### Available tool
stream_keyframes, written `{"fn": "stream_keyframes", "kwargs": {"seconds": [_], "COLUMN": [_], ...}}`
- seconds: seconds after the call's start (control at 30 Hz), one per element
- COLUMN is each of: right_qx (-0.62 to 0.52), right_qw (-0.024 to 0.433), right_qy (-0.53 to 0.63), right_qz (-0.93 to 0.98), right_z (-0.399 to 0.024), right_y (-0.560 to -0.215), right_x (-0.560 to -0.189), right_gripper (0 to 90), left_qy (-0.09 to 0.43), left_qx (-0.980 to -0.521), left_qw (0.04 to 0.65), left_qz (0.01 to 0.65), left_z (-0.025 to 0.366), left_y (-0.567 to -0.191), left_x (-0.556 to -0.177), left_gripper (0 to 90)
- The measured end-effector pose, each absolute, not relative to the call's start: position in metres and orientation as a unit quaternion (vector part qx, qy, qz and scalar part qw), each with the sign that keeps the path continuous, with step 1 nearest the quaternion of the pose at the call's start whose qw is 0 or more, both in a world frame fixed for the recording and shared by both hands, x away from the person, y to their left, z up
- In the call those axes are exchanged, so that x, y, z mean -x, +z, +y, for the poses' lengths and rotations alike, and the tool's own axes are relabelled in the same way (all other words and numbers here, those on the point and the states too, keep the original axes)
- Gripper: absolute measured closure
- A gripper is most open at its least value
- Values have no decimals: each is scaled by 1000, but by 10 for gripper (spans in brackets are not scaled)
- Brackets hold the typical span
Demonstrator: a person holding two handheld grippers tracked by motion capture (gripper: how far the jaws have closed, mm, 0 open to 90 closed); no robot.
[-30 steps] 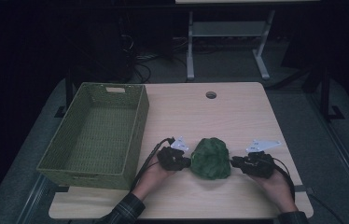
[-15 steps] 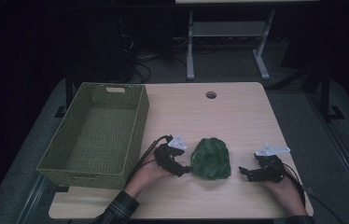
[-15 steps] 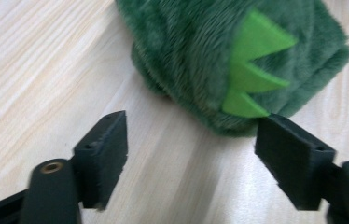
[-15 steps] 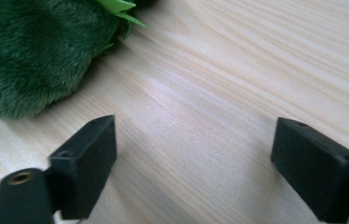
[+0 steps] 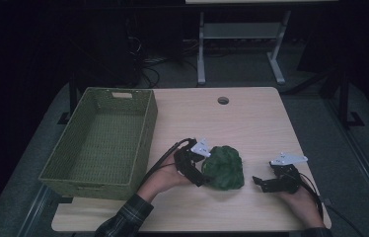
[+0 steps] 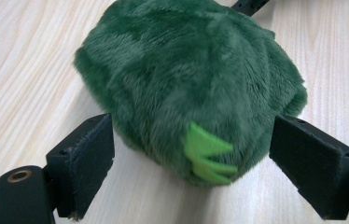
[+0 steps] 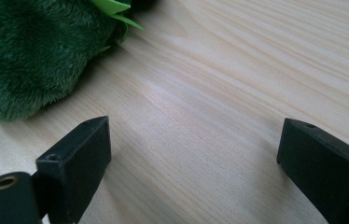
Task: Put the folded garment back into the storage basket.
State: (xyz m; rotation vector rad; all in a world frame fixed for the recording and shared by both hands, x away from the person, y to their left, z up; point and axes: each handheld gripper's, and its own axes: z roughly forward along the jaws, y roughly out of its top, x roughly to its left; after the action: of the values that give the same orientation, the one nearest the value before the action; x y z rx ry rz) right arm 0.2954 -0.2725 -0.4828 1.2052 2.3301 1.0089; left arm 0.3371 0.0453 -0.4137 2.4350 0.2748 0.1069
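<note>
Left gripper view: the left gripper (image 6: 191, 158), its jaws just opening wide, straddles the round dark-green plush toy (image 6: 186, 79) without pressing it. In the high view the right gripper (image 5: 264, 181), jaws spread wide over bare wood, sits at three o'clock of the toy, well apart. The toy lies on the light wooden table (image 5: 251, 118); the woven green rectangular basket (image 5: 145, 133) stands at nine o'clock.
</note>
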Motion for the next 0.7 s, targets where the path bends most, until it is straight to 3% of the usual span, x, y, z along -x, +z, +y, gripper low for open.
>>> {"fn": "stream_keyframes", "kwargs": {"seconds": [0.37, 0.7], "right_qx": [-423, -423], "right_qw": [166, 166], "right_qy": [354, 354], "right_qz": [817, 817], "right_z": [-273, -273], "right_y": [-483, -483], "right_x": [-295, -295], "right_gripper": [102, 103], "left_qy": [37, 4], "left_qx": [-946, -942], "left_qw": [310, 319], "left_qz": [83, 101], "left_z": [20, 17], "left_y": [-442, -464], "left_x": [-350, -355], "left_gripper": [126, 120]}}
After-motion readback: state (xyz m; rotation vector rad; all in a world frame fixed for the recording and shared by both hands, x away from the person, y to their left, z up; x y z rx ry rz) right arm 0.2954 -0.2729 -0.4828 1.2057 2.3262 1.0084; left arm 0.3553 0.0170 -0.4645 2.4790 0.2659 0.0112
